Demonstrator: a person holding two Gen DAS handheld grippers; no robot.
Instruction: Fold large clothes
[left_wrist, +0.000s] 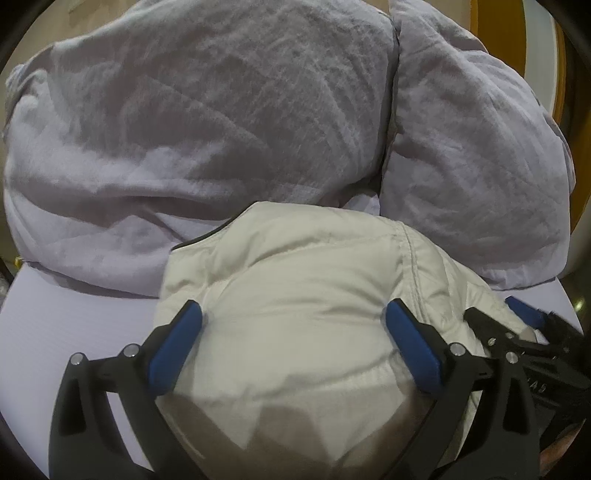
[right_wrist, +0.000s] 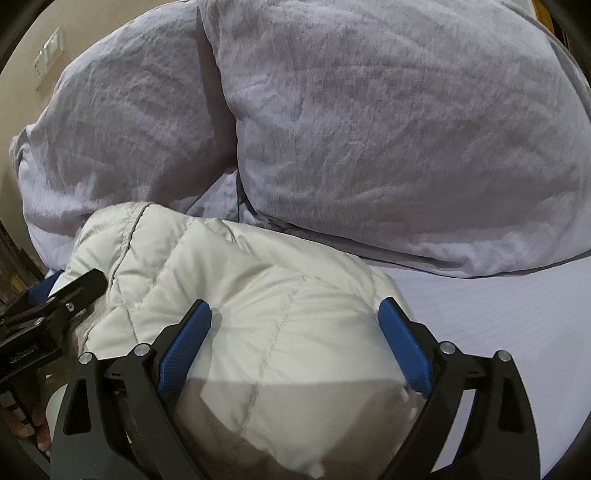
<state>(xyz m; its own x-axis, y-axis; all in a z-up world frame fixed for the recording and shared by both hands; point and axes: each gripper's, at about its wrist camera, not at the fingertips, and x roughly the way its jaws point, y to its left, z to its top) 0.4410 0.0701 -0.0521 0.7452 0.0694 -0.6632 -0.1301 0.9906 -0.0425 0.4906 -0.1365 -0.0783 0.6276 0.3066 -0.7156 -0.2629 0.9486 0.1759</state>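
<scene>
A cream quilted puffer jacket (left_wrist: 295, 288) lies bunched on a pale lilac bed sheet (left_wrist: 74, 317). My left gripper (left_wrist: 293, 319) is open, its blue pads on either side of a puffed part of the jacket. My right gripper (right_wrist: 295, 314) is open the same way over the jacket (right_wrist: 258, 280), on its right part. The right gripper also shows at the right edge of the left wrist view (left_wrist: 517, 321), and the left gripper at the left edge of the right wrist view (right_wrist: 70, 284). The two grippers are side by side.
Two big lilac pillows (left_wrist: 207, 122) (left_wrist: 476, 155) lie just behind the jacket and fill the back of both views (right_wrist: 388, 122). Bare sheet (right_wrist: 498, 314) lies to the right. A wall with a switch plate (right_wrist: 50, 51) is at the far left.
</scene>
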